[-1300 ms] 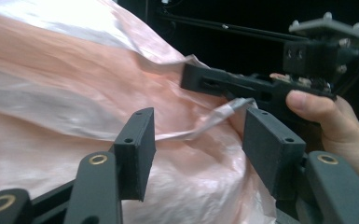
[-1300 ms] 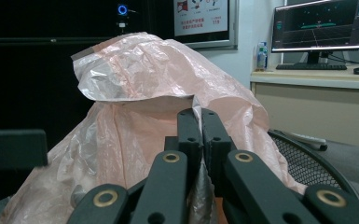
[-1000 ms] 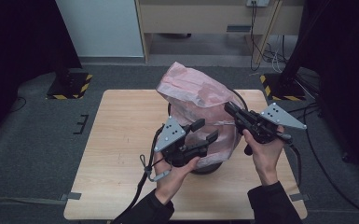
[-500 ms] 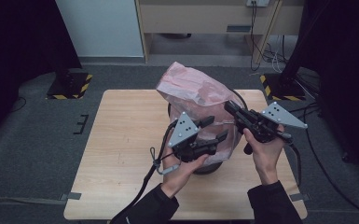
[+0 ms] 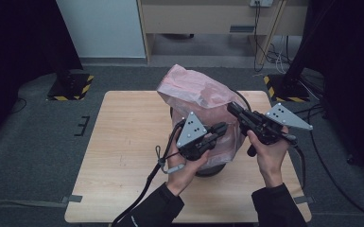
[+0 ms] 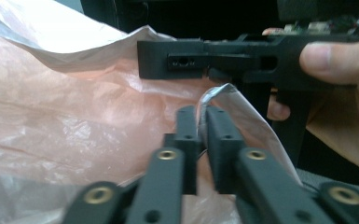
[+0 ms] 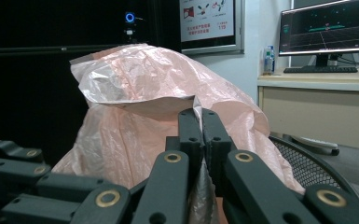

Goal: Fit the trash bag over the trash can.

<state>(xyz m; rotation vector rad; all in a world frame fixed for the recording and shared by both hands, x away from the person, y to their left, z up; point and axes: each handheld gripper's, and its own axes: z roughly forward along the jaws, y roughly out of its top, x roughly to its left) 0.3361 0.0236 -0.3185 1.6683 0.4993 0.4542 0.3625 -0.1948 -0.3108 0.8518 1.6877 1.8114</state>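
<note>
At the pale wooden table's (image 5: 123,142) centre, a crinkled translucent pink plastic bag (image 5: 196,92) drapes over a round black mesh bin (image 7: 307,165). At the bag's 7 o'clock the left hand (image 5: 182,168) angles the left gripper (image 5: 220,128) toward 2 o'clock, jaws clenched on a fold of bag. At 4 o'clock the right hand (image 5: 269,153) points the right gripper (image 5: 231,108) toward 10 o'clock, likewise pinching the bag's edge.
</note>
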